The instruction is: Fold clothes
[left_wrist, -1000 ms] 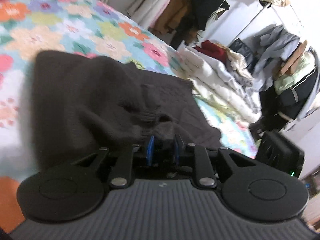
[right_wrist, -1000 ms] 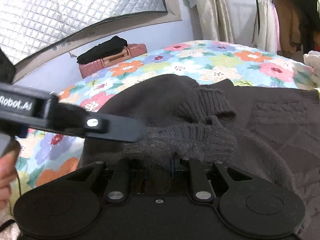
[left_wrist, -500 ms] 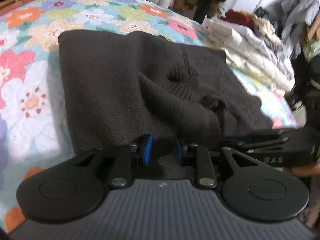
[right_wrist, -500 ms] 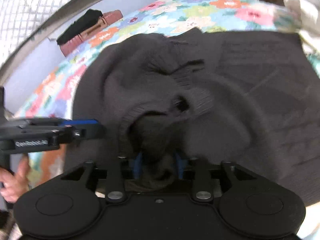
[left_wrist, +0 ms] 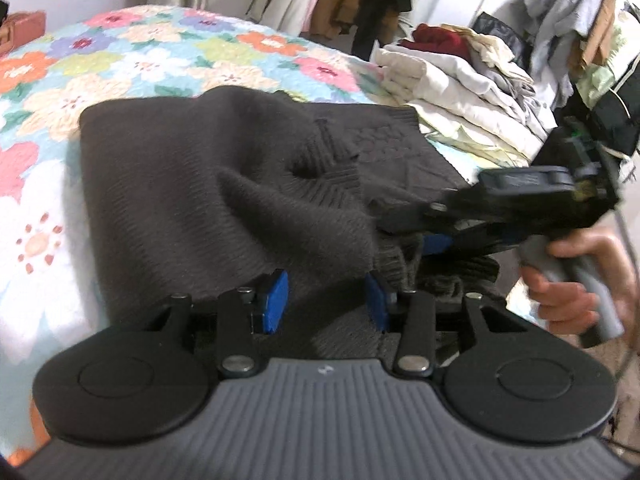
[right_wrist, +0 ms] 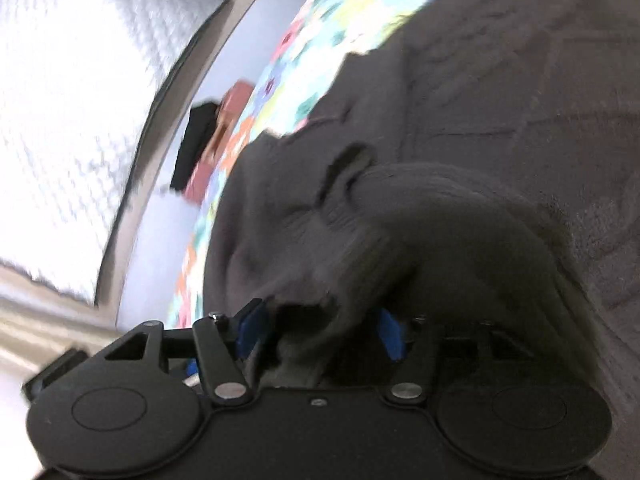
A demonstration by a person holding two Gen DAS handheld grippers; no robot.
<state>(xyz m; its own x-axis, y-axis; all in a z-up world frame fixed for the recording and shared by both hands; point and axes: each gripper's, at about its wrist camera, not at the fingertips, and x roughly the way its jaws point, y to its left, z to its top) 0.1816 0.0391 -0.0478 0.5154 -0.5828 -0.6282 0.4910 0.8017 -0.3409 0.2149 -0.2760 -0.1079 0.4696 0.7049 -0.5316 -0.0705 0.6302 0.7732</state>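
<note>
The dark sweater (left_wrist: 192,184) lies folded over on the flowered quilt (left_wrist: 132,56), its near edge bunched up against both of my grippers. My left gripper (left_wrist: 326,304) sits low at that edge with its jaws opening; the blue pads (left_wrist: 277,302) stand apart with a ridge of knit lying between them, and I see no pad pressing on it. The cloth hides the lower part of each pad. To the right, my right gripper (left_wrist: 440,240) reaches in from the side, gripped by my right hand (left_wrist: 576,280); motion blur smears it, and only one blue pad shows past the black frame.

From the right wrist view the whole scene is tilted and blurred. That gripper's jaws are opening too: the pads (right_wrist: 252,330) are spread wide, and a dark hump of sweater (right_wrist: 420,216) hangs between them, loose on the left side. Whether the right pad touches the knit I cannot tell, as the fold covers it. Beyond the bed a reddish case (right_wrist: 224,136) with something black on it is a smear. A pile of pale laundry (left_wrist: 460,76) lies past the sweater's far corner.
</note>
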